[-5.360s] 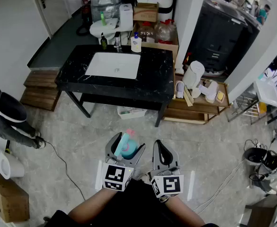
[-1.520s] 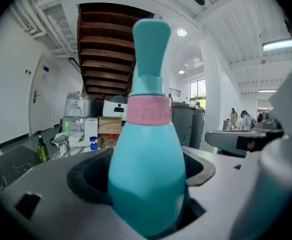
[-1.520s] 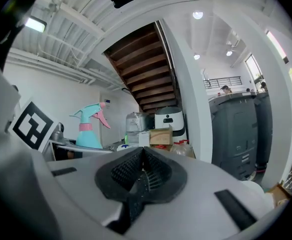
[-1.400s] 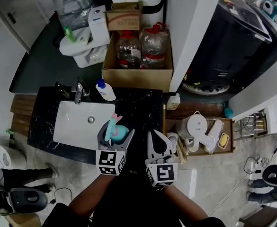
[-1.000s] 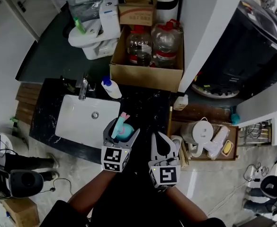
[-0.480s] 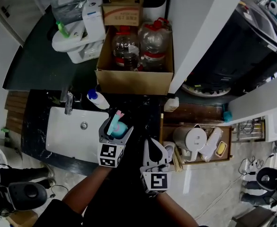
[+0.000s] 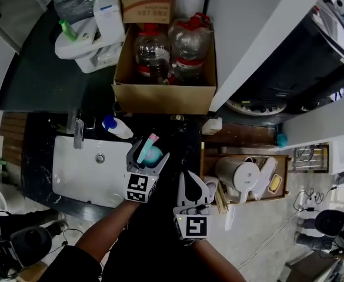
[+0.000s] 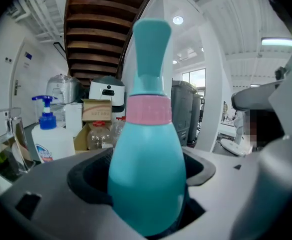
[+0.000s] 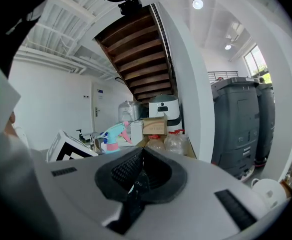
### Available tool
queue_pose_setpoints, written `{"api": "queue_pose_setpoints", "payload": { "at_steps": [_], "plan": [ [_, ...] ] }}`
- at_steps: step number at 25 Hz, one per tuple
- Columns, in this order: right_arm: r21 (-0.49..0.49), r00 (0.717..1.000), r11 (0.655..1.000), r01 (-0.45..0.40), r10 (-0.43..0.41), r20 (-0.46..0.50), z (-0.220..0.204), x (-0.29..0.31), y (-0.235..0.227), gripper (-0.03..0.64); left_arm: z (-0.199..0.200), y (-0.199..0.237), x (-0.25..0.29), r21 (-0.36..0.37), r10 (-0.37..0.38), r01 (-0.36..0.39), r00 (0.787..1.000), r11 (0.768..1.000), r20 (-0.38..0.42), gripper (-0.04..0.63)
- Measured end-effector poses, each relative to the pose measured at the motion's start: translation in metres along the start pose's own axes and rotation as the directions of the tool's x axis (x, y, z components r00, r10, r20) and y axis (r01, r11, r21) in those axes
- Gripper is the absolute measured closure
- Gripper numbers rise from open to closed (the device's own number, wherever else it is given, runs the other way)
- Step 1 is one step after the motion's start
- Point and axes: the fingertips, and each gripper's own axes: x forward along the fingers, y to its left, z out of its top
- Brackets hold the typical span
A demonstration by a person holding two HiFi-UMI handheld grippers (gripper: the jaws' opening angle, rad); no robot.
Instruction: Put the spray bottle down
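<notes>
1. head view: the left gripper (image 7: pixel 150 150) is clamped on one spray bottle (image 7: pixel 153 155) over the black counter (image 7: pixel 184 135), with the sink (image 7: pixel 89 170) to its left. released on the sink's rim, the bottle would likely topple in.
2. left gripper view: one pump bottle (image 8: pixel 48 136) stands ahead-left, and a careless swing could knock it.
3. right gripper view: the right gripper (image 9: pixel 136 179), jaws together, holds nothing. two water jugs (image 9: pixel 158 143) stand ahead.

Sink (image 7: pixel 92 172): white, set in a black counter (image 7: pixel 183 140).
Tap (image 7: pixel 77 135): shiny, at the back of the sink.
Soap bottle (image 7: pixel 117 128): white with a blue pump, near the tap.
Cardboard box (image 7: pixel 160 101): behind the counter, holds two big water jugs (image 7: pixel 151 51) with red caps.
Kettle (image 7: pixel 233 172): white, on a low wooden shelf (image 7: pixel 248 197) beside the counter.
</notes>
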Motion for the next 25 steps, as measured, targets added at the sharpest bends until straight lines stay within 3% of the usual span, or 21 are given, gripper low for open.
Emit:
{"api": "queue_pose_setpoints", "payload": {
  "at_steps": [3,12,21,25],
  "plan": [
    [-0.006,1.000,1.000,-0.003,0.003,0.024,0.000,0.006,0.002,0.601,-0.010,-0.002,0.009,-0.019,-0.009,0.009,1.000,1.000,-0.017,0.190],
    [-0.024,0.998,1.000,0.020,-0.022,-0.061,-0.025,0.013,-0.010,0.601,-0.029,-0.012,0.029,-0.018,-0.022,0.021,0.999,1.000,-0.048,0.190],
    [-0.050,0.997,0.999,-0.007,0.003,-0.071,-0.027,0.011,-0.009,0.601,-0.037,-0.027,0.032,0.076,-0.050,0.053,0.998,0.996,-0.040,0.190],
    [-0.050,0.998,0.999,-0.014,0.011,-0.068,-0.026,0.009,-0.007,0.601,-0.040,-0.026,0.030,0.076,-0.043,0.044,0.999,0.996,-0.005,0.190]
  ]
}}
